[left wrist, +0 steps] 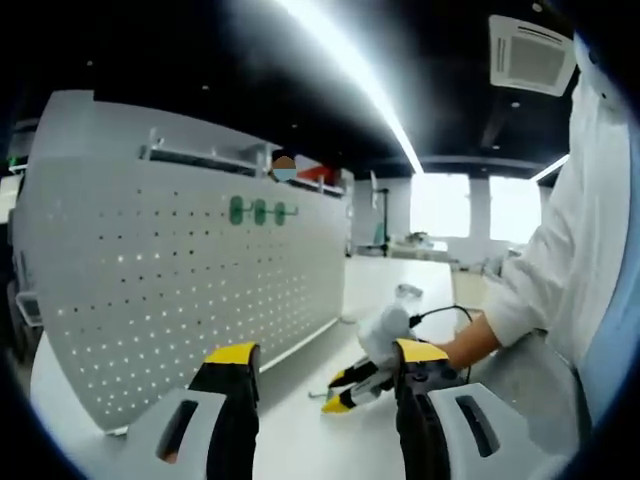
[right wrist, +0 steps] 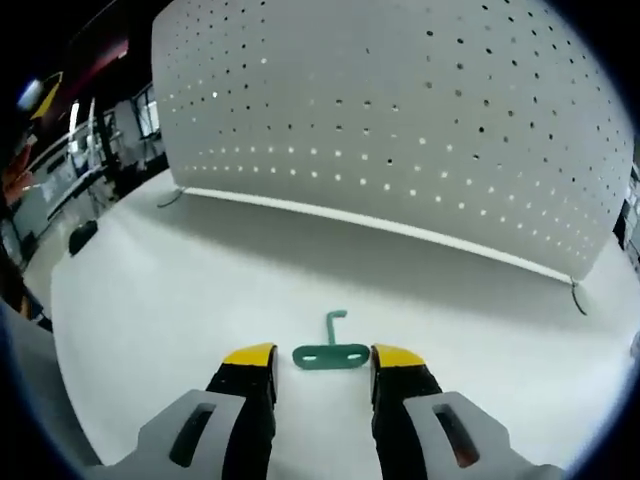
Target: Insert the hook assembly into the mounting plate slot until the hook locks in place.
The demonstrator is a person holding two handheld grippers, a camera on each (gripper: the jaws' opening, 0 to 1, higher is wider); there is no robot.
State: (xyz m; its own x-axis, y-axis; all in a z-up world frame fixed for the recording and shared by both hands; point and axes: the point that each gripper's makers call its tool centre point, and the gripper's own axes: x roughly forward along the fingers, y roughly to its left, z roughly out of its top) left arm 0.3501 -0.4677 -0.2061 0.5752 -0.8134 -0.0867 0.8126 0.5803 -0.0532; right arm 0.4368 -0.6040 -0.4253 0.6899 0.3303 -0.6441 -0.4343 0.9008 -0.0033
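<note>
In the left gripper view, the white pegboard (left wrist: 190,280) stands upright on the white table (left wrist: 300,430), and it serves as the landmark here. High on its face, toward its right half, 3 green hooks (left wrist: 259,211) already hang in a row. The left gripper (left wrist: 325,370) hovers in front of the board's lower edge with its 2 jaws spread wide and nothing between them. To the right of the board, low over the table, the right gripper (left wrist: 350,388) reaches in, held by a person's hand (left wrist: 470,345) in a white sleeve.

In the right gripper view, the pegboard (right wrist: 400,120) rises beyond the table (right wrist: 150,300), and 1 green hook (right wrist: 331,350) lies flat on the tabletop well in front of the board's bottom edge. The right gripper (right wrist: 322,362) is set down around it: the jaws stand open on either side of the hook's base plate, close but not visibly pressing on it.

The step in hand looks like the pickup. Next, the jaws likely need to close on the base plate, then lift and carry the hook to a free hole on the board.
</note>
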